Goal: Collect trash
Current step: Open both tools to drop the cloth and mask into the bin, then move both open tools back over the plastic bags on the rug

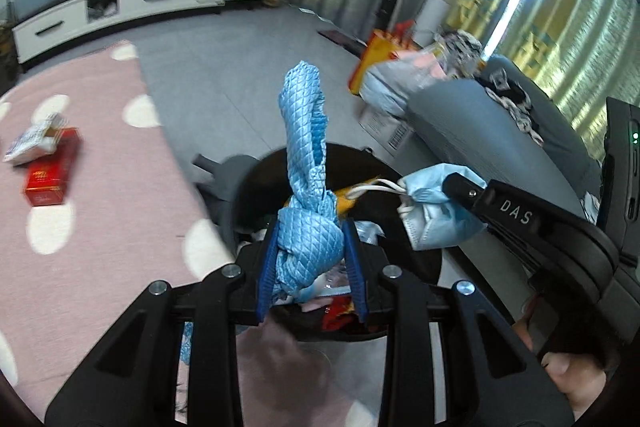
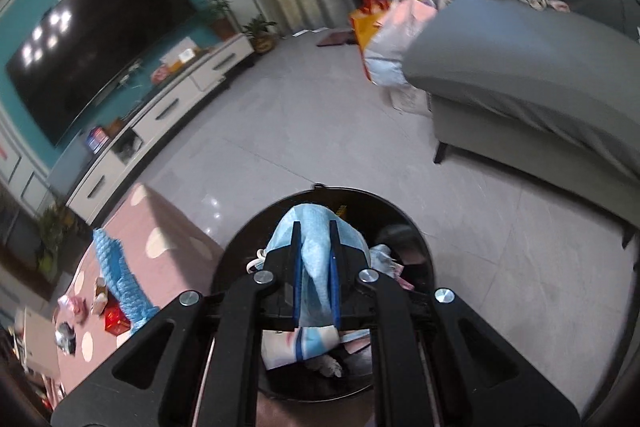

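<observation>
Left gripper (image 1: 310, 259), nearest the lens: blue pads pressed onto a knotted light-blue quilted cloth (image 1: 306, 167), whose free end stands up above the jaws. Cloth hangs directly over the mouth of the black round trash bin (image 1: 404, 167).

Right gripper (image 2: 316, 275): fingers pinched on a pale blue face mask (image 2: 316, 251), white ear loops trailing off to its side. Mask also held over the bin, toward the rim nearest the grey sofa (image 2: 520, 67). From the left wrist view the right gripper comes in from the sofa side with the mask (image 1: 436, 211) bunched at its tip.

Bin contents: mixed scraps: red wrapper (image 1: 338, 315), something yellow (image 1: 348, 199) behind the cloth, pale paper or plastic pieces, a pinkish fragment. Individual items are hard to make out through blur.

Bin stands on grey tile floor, its edge beside the pink dotted rug (image 1: 100, 227). On the rug, away from the bin: a red box (image 1: 48, 175) with a white crumpled packet (image 1: 32, 141) touching its far end.
</observation>
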The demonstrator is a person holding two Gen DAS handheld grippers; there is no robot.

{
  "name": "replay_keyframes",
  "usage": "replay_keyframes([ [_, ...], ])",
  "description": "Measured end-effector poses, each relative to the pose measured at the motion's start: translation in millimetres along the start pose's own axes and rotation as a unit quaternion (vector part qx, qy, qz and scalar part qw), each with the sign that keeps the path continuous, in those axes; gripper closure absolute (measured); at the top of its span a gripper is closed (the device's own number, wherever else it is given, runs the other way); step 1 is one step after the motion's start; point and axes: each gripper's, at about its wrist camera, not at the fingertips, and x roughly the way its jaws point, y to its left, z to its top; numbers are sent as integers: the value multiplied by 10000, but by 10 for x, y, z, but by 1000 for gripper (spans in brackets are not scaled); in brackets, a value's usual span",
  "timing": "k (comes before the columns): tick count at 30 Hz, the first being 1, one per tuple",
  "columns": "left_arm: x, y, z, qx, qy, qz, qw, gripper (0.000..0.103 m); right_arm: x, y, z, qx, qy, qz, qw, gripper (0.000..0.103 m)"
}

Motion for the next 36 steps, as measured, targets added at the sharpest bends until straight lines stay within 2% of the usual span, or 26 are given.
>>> replay_keyframes([
  [6, 327, -80, -32, -122, 298, -317, 9990, 71, 148, -194, 24, 372, 251, -105, 9989, 91],
  [10, 468, -84, -101, -298, 386, -321, 9983, 69, 189, -267, 49, 486, 343, -134, 9981, 90],
  [11, 476, -90, -111, -318, 364, -336, 9983, 63, 189, -275, 47, 493, 354, -141, 9981, 90],
  [12, 470, -85, -117, -362, 309, -381, 9981, 49, 180, -278, 54, 504, 345, -141, 9980, 90],
  [13, 465, -96, -108, -382, 279, -401, 9981, 41, 168, -272, 59, 508, 334, -138, 9981, 89],
  [14, 443, -99, -102, -386, 228, -428, 9981, 30, 159, -272, 60, 494, 332, -139, 9981, 86],
  [15, 420, -104, -91, -379, 183, -437, 9982, 26, 140, -270, 64, 485, 307, -135, 9983, 83],
  [17, 325, -77, -66, -379, 57, -408, 9984, 18, 92, -281, 72, 538, 211, -93, 9983, 62],
  [18, 279, -50, -51, -393, 16, -374, 9985, 16, 77, -284, 78, 565, 164, -33, 9983, 57],
  [20, 146, 49, -23, -492, -93, -329, 9982, 14, 25, -286, 91, 636, 83, 104, 9979, 41],
  [23, -80, 261, -14, -702, -264, -237, 9969, 10, -82, -240, 118, 650, -71, 267, 9975, 30],
  [25, -267, 459, -43, -819, -414, -59, 9958, 8, -123, -185, 124, 579, -139, 269, 9979, 28],
  [30, -723, 1105, -117, -1270, -660, 728, 9870, 7, -159, 31, 106, 290, -144, 235, 9992, 26],
  [33, -1021, 1599, -180, -1645, -813, 1272, 9748, 7, -158, 239, 69, -1, -115, 281, 9995, 26],
  [36, -1275, 2114, -247, -2016, -900, 1792, 9587, 7, -134, 554, -19, -416, -17, 508, 9978, 26],
])
